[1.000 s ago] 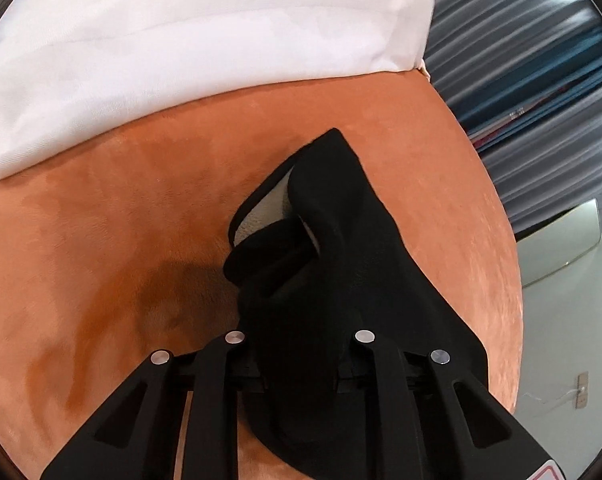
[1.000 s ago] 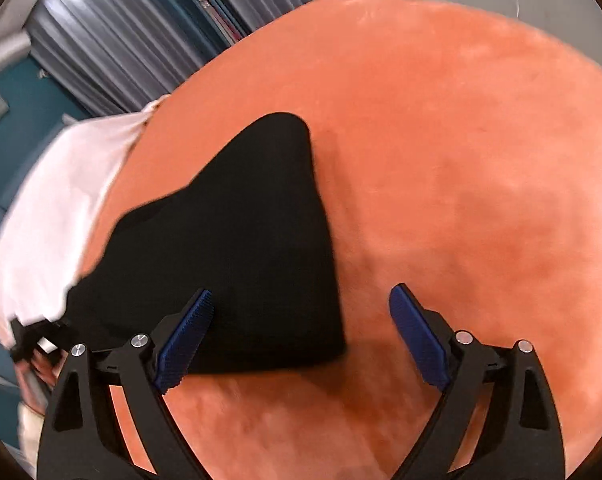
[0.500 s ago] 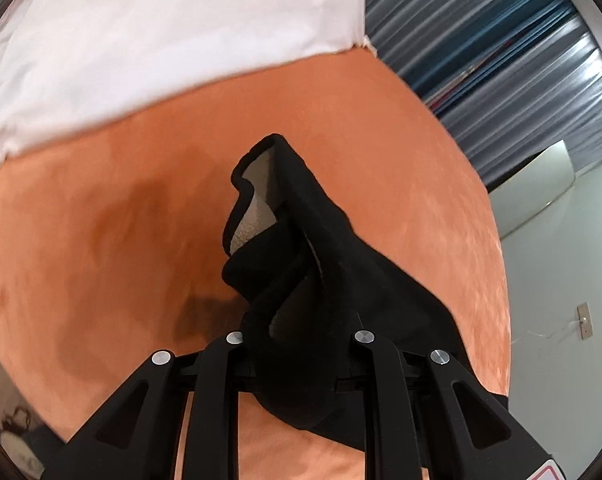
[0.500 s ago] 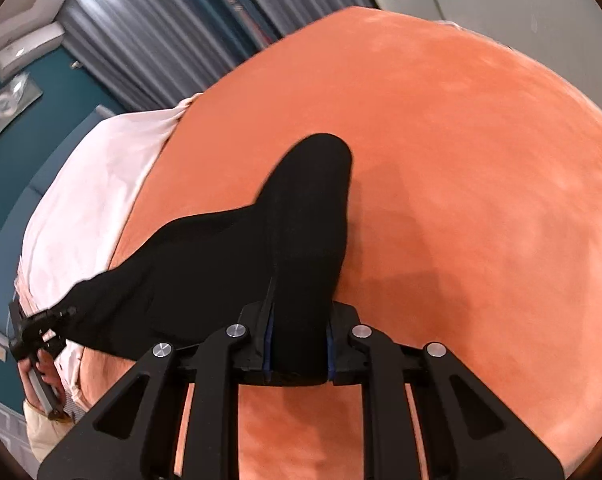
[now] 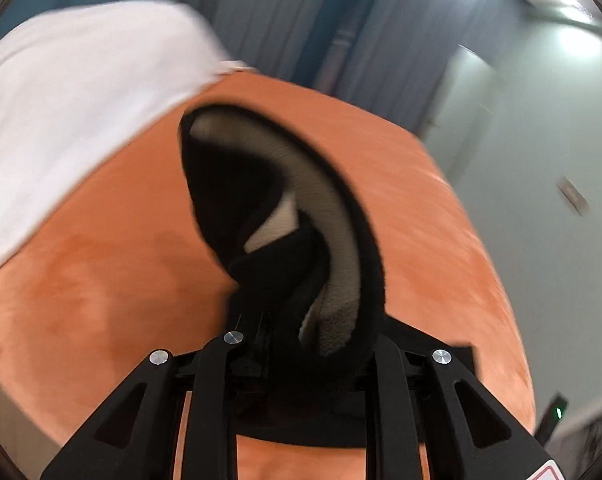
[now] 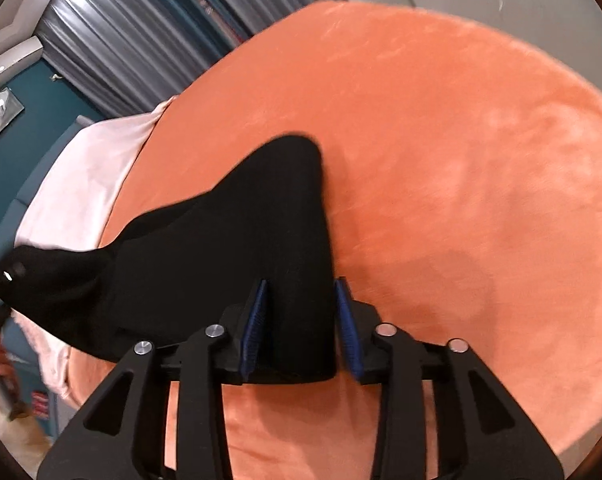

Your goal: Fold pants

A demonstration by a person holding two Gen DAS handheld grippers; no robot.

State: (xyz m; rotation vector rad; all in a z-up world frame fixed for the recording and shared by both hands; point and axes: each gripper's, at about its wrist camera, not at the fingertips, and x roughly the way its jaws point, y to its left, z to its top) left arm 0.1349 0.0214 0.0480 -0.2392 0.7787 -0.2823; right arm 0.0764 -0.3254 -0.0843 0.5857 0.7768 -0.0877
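Draping across the orange bed cover [image 6: 441, 160], the black pants [image 6: 229, 248] are seen lifted at two spots, w/ the rest of the fabric spread flat on the cover toward the left of the right wrist view. In the left wrist view the pants [image 5: 285, 240] are bunched and raised, a pale fleece lining shown inside the curled black edge; this view is blurred. The left hand-held gripper [image 5: 301, 344] is clamped on that bunch, jaws nearly together, fabric pressed between them. In the right wrist view a fold of the pants is seen between the blue pads [image 6: 255, 320] of the right hand-held gripper [image 6: 301, 320]; its jaws have just been opening, and a narrow gap is visible on each side of the fold, so the cloth is no longer pinched. The left hand-held gripper [image 6: 5, 280] is also glimpsed at the far left edge of that view, w/ the pants stretched toward it. Beyond the orange cover, white bedding [image 5: 81, 100] is laid at the bed's far end, grey curtains [image 6: 141, 40] are hung behind, and a pale wall [image 5: 561, 160] is seen at right.
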